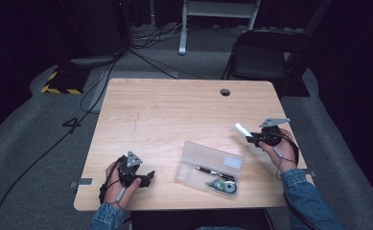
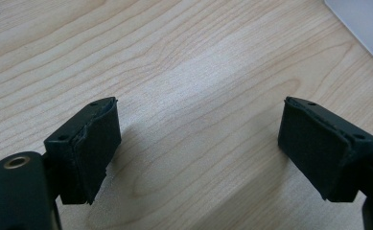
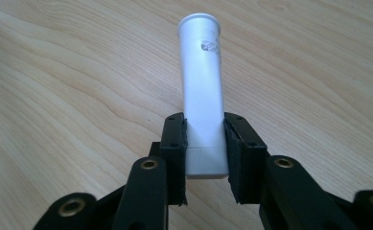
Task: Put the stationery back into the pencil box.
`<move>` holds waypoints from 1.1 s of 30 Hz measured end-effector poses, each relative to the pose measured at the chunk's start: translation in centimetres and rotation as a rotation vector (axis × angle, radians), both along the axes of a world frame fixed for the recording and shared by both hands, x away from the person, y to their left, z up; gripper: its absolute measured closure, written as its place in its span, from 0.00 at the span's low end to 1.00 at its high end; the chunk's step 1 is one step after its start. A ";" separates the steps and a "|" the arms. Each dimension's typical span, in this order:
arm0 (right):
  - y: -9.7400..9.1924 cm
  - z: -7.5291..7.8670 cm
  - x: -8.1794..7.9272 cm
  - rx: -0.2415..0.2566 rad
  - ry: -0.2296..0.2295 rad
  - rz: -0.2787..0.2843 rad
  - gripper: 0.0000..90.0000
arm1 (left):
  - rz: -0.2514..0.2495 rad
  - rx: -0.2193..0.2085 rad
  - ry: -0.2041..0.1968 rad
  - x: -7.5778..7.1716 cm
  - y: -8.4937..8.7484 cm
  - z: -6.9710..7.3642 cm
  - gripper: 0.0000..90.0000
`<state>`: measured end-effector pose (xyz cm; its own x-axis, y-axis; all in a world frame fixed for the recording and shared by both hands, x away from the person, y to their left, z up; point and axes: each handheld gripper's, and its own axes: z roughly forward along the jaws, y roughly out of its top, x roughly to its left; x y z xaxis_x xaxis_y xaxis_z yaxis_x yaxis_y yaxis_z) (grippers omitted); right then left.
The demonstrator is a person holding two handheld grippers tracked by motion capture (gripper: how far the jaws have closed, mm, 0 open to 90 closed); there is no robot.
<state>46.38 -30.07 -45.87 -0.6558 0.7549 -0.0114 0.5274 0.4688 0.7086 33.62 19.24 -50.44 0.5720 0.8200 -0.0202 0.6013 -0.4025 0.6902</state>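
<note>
Right gripper [image 1: 253,138] held off the table [image 1: 174,110] at its right side, pointing left and a little away from the person, grey plate on top tipped level. Right hand [image 1: 280,146] wrapped around the handle from behind, wrist bent, denim sleeve [image 1: 301,191] running down to the bottom edge. Jaws pinched on a white tube [image 1: 242,129], pads clamped on both sides of its near end; in the right gripper view [image 3: 204,143] the same tube [image 3: 202,86] sticking straight out ahead of the fingertips, rounded far end clear of the wood below, small dark print near that end. Tube slightly tilted to the left of the jaw line.

Left gripper [image 1: 148,178] low at the near left part of the table, resting on or just above the wood, pointing right toward a clear plastic box [image 1: 209,168]. Left hand [image 1: 119,184] closed on the handle, forearm coming in from the bottom edge. Jaws spread wide, nothing between the pads [image 2: 90,148], bare wood in the gap in the left gripper view [image 2: 198,158]. Corner of the box [image 2: 366,24] ahead and to the right of the spread jaws, well apart from them.

Box between the two grippers, nearer the left one's tips, below and left of the held tube. Inside it, a black pen [image 1: 213,171] and a round tape roll [image 1: 225,186].
</note>
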 end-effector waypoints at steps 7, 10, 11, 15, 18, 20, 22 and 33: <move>0.4 1.8 -0.8 0.019 -0.022 0.025 0.80 | 0.000 0.000 0.000 0.0 0.0 0.0 0.17; 0.8 2.4 -1.3 0.028 -0.026 0.045 0.80 | 0.002 -0.003 0.005 0.0 0.0 0.0 0.17; 1.0 2.7 -1.4 0.030 -0.027 0.050 0.80 | -0.002 0.005 -0.005 0.1 0.0 0.0 0.16; 1.5 3.4 -2.0 0.036 -0.032 0.070 0.80 | 0.000 -0.001 -0.002 0.1 -0.1 0.0 0.16; 2.0 4.1 -2.6 0.039 -0.042 0.095 0.80 | 0.001 -0.003 -0.002 0.1 -0.1 -0.1 0.16; 2.4 4.6 -3.0 0.047 -0.042 0.110 0.80 | 0.001 -0.002 -0.002 0.1 -0.1 0.0 0.16; 3.0 5.1 -3.5 0.051 -0.045 0.129 0.80 | 0.000 -0.002 -0.003 0.2 -0.1 0.0 0.16; 5.1 6.8 -5.5 0.064 -0.050 0.223 0.80 | 0.002 0.000 0.001 0.2 -0.1 0.0 0.15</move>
